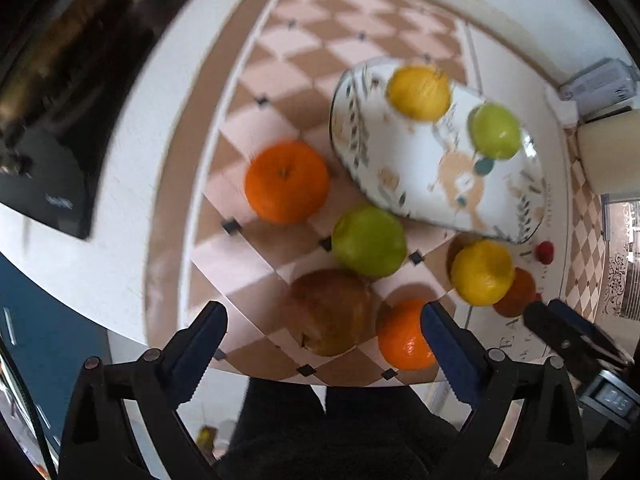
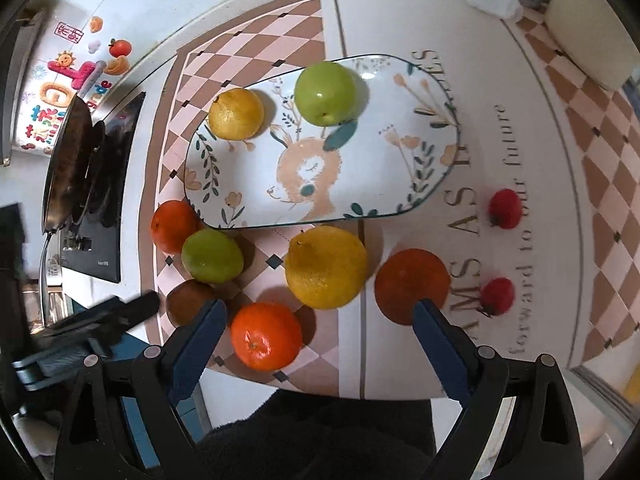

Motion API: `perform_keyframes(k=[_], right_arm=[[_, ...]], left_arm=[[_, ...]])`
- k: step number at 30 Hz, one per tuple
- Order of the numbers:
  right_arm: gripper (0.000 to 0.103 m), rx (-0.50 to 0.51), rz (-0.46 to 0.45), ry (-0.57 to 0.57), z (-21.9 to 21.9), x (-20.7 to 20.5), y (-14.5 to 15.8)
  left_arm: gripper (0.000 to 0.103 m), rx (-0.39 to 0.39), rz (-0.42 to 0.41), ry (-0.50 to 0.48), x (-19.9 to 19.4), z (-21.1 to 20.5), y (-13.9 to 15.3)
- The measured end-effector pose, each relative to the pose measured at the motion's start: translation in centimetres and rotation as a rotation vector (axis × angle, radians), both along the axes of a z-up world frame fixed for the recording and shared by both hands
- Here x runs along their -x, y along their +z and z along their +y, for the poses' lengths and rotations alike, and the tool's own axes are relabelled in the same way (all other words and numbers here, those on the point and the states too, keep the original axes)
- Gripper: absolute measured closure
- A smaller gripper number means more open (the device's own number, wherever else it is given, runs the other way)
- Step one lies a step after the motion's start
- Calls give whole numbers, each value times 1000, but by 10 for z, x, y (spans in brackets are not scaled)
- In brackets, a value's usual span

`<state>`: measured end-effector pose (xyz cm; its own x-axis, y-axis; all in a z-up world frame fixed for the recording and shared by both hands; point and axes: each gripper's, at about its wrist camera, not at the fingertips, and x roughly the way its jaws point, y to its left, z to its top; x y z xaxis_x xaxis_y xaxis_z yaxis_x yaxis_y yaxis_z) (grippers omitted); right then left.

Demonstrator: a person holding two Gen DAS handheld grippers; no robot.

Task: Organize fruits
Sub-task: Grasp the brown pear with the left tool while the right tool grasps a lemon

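The left gripper (image 1: 324, 354) points straight down with its jaws spread wide, nothing pressed between the blue pads (image 1: 198, 350). The right gripper (image 2: 320, 354) tilts steeply down, its jaws likewise wide apart and holding nothing. Each gripper shows at the edge of the other's view: the right one's dark finger to the right of the left jaws, the left one's to the left of the right jaws. They hang close beside each other.

the mat (image 2: 520, 92) reads "forward to our future".
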<state>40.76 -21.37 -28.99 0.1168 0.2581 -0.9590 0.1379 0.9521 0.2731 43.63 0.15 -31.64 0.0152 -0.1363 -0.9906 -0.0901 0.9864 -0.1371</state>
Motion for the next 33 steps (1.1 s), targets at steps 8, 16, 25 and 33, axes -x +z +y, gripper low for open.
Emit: perform_keyframes(k=[8, 16, 25, 33], right_arm=[[29, 39, -5, 82, 17, -16, -14], [29, 134, 38, 169, 37, -34, -45], [37, 178, 68, 214, 45, -38, -76], [37, 123, 90, 216, 54, -34, -82]], left_arm=[[12, 104, 116, 13, 3, -7, -49], [38, 45, 79, 12, 9, 7, -53], [37, 62, 103, 47, 9, 24, -62], [38, 76, 105, 59, 11, 18, -73]])
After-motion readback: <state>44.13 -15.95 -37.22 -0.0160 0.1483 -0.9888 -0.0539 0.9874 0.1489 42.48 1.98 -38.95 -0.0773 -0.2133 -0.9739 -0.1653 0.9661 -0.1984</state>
